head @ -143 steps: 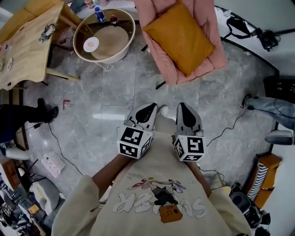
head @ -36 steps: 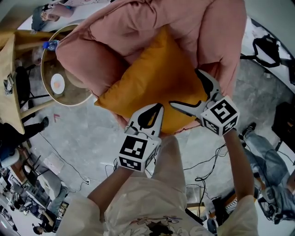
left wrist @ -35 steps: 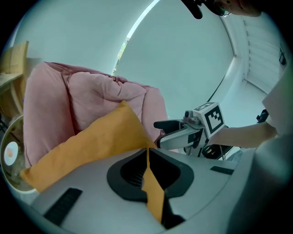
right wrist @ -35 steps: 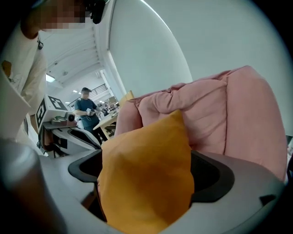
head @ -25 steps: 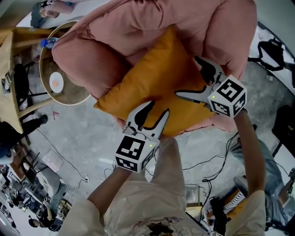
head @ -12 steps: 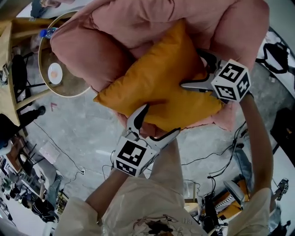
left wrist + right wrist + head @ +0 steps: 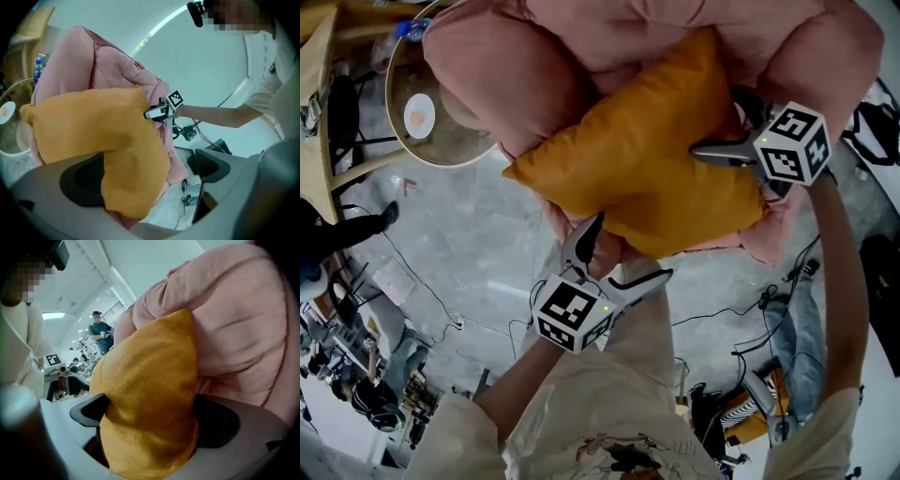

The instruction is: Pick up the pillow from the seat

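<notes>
Head view, pillow: the orange pillow lies tilted on the pink seat, leaning on the backrest, with its near corner over the seat's front edge.
Head view, grippers: my left gripper is at that front-edge corner. My right gripper straddles the pillow's edge by the seat's right arm.
Left gripper view, jaws: they have just been opening and stand fully apart. The pillow's hanging corner sits between them, close to one pad, while the other pad is well clear.
Left gripper view, advice: I'd push further in so that both pads face thick cushion rather than the floppy tip, then close.
Right gripper view, jaws: spread wide, with the pillow filling the gap and touching both pads. I see no real pinch, so I judge this is not yet a grip.
Right gripper view, advice: close firmly here, keeping the pink upholstery out of the bite.
Lift: squeeze with both sides before raising, and bring them up together so the soft pillow doesn't sag or slip out.
</notes>
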`<state>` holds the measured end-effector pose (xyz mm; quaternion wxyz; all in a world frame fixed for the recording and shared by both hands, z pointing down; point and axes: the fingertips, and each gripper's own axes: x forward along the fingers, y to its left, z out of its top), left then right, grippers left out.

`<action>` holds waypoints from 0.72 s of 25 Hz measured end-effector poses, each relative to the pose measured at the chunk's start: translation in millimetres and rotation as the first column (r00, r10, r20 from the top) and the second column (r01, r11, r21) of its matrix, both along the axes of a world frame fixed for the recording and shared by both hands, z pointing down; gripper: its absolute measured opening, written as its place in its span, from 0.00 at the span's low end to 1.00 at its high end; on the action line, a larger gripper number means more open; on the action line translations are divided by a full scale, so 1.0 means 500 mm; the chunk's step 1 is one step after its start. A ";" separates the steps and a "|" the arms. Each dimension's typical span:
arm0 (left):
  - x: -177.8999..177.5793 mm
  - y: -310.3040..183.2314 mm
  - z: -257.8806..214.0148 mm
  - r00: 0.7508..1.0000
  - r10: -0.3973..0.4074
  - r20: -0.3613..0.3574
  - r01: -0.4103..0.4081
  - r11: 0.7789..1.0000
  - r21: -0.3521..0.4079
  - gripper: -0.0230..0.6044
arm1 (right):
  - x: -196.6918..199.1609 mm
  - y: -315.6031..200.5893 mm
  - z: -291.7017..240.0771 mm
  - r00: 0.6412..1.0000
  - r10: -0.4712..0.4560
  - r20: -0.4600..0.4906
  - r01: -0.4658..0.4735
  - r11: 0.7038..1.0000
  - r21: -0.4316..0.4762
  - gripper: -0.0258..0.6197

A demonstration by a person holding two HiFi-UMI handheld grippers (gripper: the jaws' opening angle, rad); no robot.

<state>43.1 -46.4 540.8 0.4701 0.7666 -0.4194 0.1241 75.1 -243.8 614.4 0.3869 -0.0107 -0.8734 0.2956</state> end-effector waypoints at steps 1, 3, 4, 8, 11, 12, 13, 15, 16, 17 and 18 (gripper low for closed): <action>-0.002 0.004 0.006 1.000 -0.006 0.002 0.006 1.000 -0.006 0.99 | -0.003 0.002 0.005 1.000 -0.003 -0.008 0.003 1.000 0.000 0.95; -0.009 0.009 0.014 1.000 -0.026 -0.003 0.026 1.000 -0.013 0.99 | -0.013 0.009 0.013 1.000 -0.005 -0.019 0.005 1.000 -0.006 0.94; -0.013 0.008 0.015 0.999 -0.038 -0.008 0.037 0.999 -0.010 0.99 | -0.019 0.012 0.016 1.000 -0.004 -0.020 0.004 1.000 -0.009 0.94; -0.026 0.003 0.017 0.998 -0.064 -0.002 0.064 0.998 0.007 0.99 | -0.035 0.018 0.025 1.000 0.012 -0.014 -0.012 1.000 0.014 0.94; -0.038 0.012 0.027 0.996 -0.084 -0.002 0.084 0.996 -0.014 0.98 | -0.046 0.040 0.028 0.999 0.003 -0.044 0.000 0.998 0.062 0.66; -0.042 0.018 0.030 0.996 -0.092 -0.001 0.092 0.996 -0.019 0.98 | -0.050 0.049 0.028 0.999 0.001 -0.054 0.004 0.997 0.082 0.57; -0.045 0.024 0.032 0.995 -0.103 -0.002 0.103 0.994 -0.025 0.98 | -0.053 0.059 0.028 0.998 0.002 -0.059 0.004 0.995 0.102 0.50; -0.051 0.034 0.039 0.991 -0.135 -0.005 0.135 0.990 -0.044 0.98 | -0.054 0.077 0.025 0.998 0.006 -0.061 0.003 0.990 0.139 0.38; -0.055 0.037 0.042 0.988 -0.152 -0.006 0.151 0.987 -0.055 0.98 | -0.051 0.083 0.021 0.998 0.007 -0.060 0.003 0.987 0.158 0.33; -0.059 0.038 0.046 0.986 -0.165 -0.007 0.164 0.984 -0.064 0.98 | -0.046 0.087 0.015 0.998 0.008 -0.058 0.002 0.984 0.176 0.29; -0.062 0.040 0.050 0.985 -0.174 -0.007 0.173 0.982 -0.071 0.98 | -0.042 0.090 0.007 0.998 0.011 -0.055 -0.001 0.981 0.192 0.27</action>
